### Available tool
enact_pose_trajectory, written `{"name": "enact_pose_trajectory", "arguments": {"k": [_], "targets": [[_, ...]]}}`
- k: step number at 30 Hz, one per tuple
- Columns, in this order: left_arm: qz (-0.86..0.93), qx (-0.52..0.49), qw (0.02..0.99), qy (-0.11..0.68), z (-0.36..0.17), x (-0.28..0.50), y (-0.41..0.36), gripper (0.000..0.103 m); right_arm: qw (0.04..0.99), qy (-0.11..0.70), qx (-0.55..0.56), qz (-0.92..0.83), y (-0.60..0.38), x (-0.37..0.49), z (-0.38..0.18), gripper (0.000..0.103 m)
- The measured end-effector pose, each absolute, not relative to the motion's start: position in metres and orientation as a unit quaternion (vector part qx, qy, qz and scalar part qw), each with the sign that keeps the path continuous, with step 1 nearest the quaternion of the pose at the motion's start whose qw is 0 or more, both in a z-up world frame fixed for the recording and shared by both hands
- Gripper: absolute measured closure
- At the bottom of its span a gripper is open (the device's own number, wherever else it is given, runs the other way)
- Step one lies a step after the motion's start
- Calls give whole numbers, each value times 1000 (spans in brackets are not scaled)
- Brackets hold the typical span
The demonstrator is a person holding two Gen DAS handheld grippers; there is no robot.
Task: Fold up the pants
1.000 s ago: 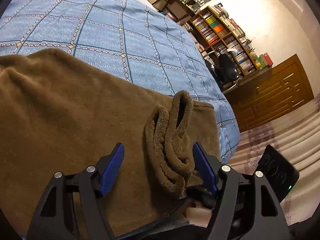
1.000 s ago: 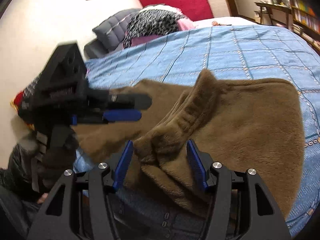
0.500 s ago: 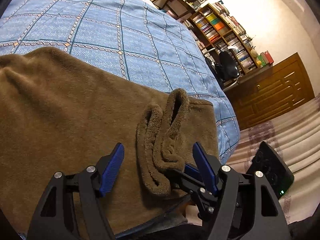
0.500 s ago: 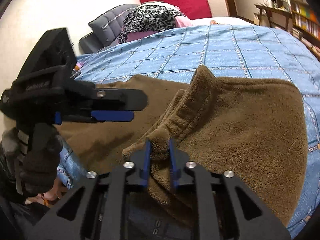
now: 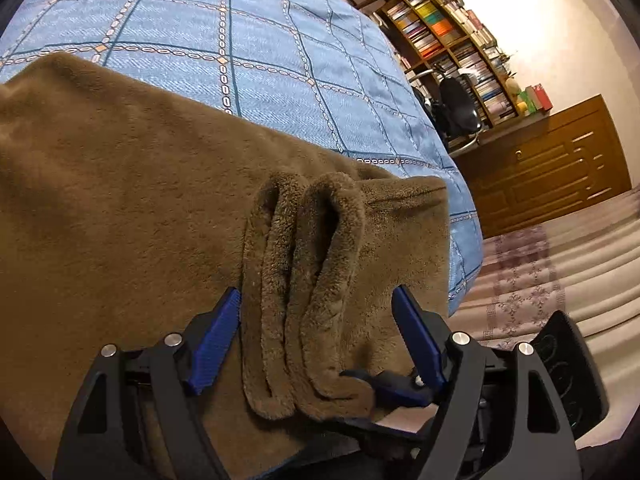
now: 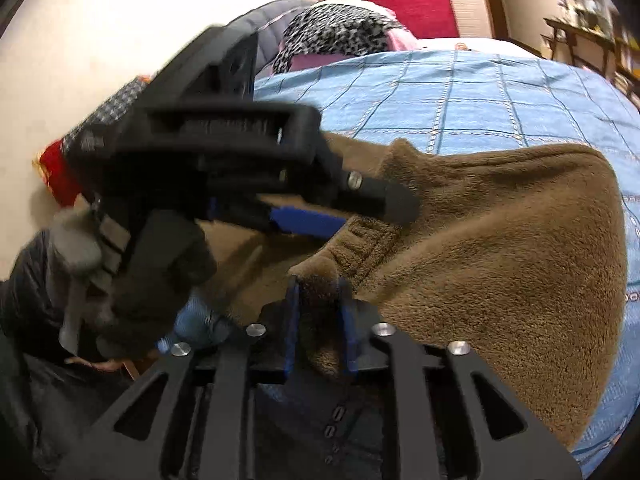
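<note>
Brown fleece pants [image 5: 120, 184] lie spread on a blue checked bedspread [image 5: 256, 32]. A bunched ridge of their fabric [image 5: 304, 272] runs between the blue pads of my left gripper [image 5: 320, 340]. Its jaws are opening and stand wide, and neither pad presses the cloth. My right gripper [image 6: 318, 312] pinches the near end of that ridge [image 6: 320, 280] between its narrow-set pads, and its jaws are opening slightly. The right gripper's tips [image 5: 386, 388] show at the fold's lower end in the left wrist view. The left gripper [image 6: 352, 208], held by a gloved hand [image 6: 160, 264], hovers just over the pants.
The bed's edge drops off at the right to a patterned rug [image 5: 524, 280]. Beyond stand a bookshelf [image 5: 448, 32], an office chair [image 5: 456, 104] and a wooden cabinet [image 5: 552, 160]. A black device [image 5: 568, 368] lies on the floor. Pillows and a spotted throw [image 6: 332, 36] lie at the head.
The right gripper closed on the edge of the bunched fabric and keeps hold of it. The left gripper moved forward and down, so the ridge now sits between its wider pads.
</note>
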State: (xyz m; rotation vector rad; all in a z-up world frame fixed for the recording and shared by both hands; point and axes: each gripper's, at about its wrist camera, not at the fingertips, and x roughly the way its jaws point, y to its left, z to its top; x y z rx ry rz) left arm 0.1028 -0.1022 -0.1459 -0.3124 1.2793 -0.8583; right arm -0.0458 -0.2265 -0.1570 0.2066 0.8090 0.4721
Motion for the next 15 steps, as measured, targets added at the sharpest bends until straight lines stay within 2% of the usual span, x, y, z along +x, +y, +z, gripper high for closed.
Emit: {"name": "enact_pose_trajectory", "arguments": {"k": [2,6,7,10,15], "targets": [[-384,-135,708,576,-148,103,-106,33,888,386,100,228,-231,-50,-155,70],[-371,-125,713,581,-150,104,-109,65,892,381,102,221,-240,-61,-152,67],[-370,-127,713,582,-150,104,-108,69,894,379,106,214,-245,-65,-151,67],[-374,-134,715,575,-143,104,-101,75,898,375,119,197,-255,-68,-146,67],[-386,-135,736,539,-112,105,-88,76,909,357,132,169,-276,-74,-131,67]]}}
